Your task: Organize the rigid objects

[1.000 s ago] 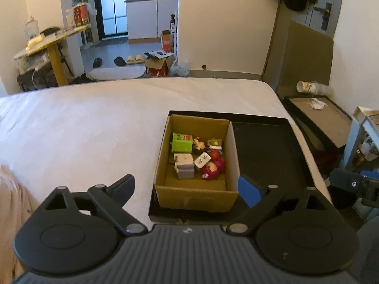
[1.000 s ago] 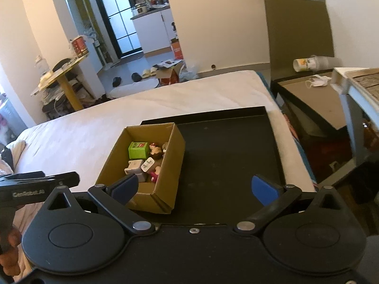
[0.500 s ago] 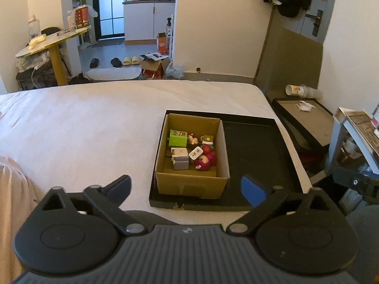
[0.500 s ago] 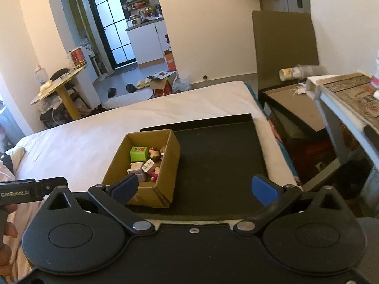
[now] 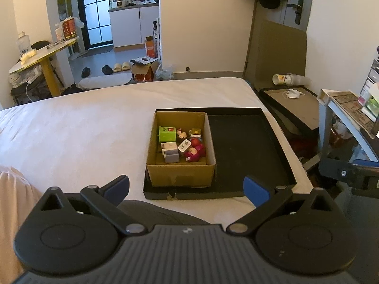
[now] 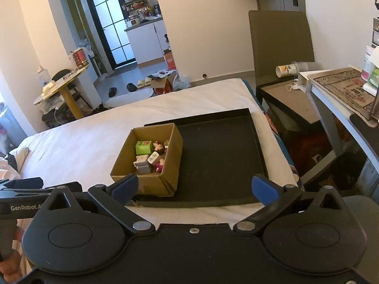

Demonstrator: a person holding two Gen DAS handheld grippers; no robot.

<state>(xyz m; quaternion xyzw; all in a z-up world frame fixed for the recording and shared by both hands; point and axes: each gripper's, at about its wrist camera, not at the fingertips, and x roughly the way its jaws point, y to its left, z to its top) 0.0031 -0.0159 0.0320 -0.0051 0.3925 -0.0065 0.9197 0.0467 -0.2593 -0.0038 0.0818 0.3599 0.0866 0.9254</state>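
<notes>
left gripper [image 5: 186, 188] hangs back over the bed [image 5: 83, 127], fingers wide and holding nothing. cardboard box [image 5: 181, 149] sits in the left end of the black tray [image 5: 248, 146], crammed with small toys [image 5: 182, 145]. they're jumbled tight, so a grab could drag neighbours out. right gripper [image 6: 194, 188] is wide too, nothing held

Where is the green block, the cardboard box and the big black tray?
green block [image 5: 167, 134], left wrist view, on its top face.
cardboard box [image 5: 181, 177], left wrist view, on its near outer wall.
black tray [image 5: 246, 146], left wrist view, on its bare floor right of the box.
</notes>
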